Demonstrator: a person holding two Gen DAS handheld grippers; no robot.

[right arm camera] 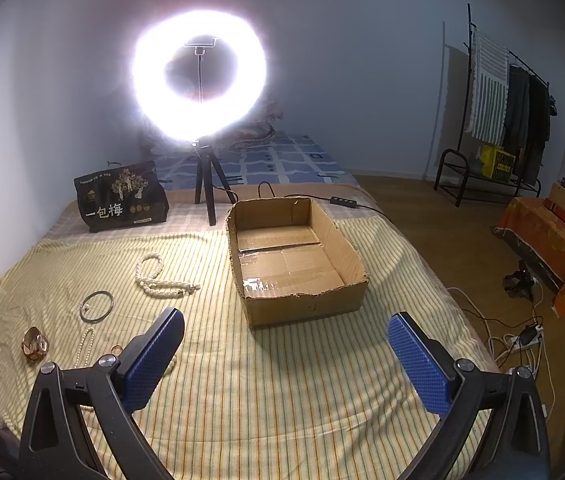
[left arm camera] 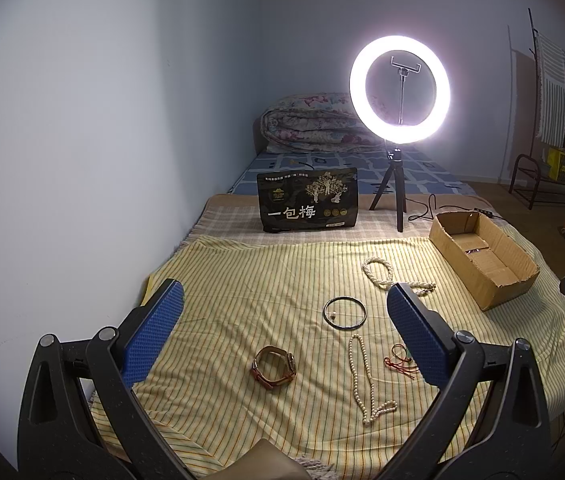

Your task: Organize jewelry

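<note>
Jewelry lies on a yellow striped cloth over a bed. A brown-strapped watch, a dark bangle, a thin pearl strand, a thick twisted pearl necklace and a red cord piece show in the left wrist view. My left gripper is open above them, holding nothing. An open cardboard box sits ahead of my right gripper, which is open and empty. The right wrist view also has the watch, bangle and twisted necklace at left.
A lit ring light on a tripod and a black snack bag stand behind the cloth. A folded quilt lies at the back. The wall runs along the left. Cables, a clothes rack and an orange-covered item are on the floor at right.
</note>
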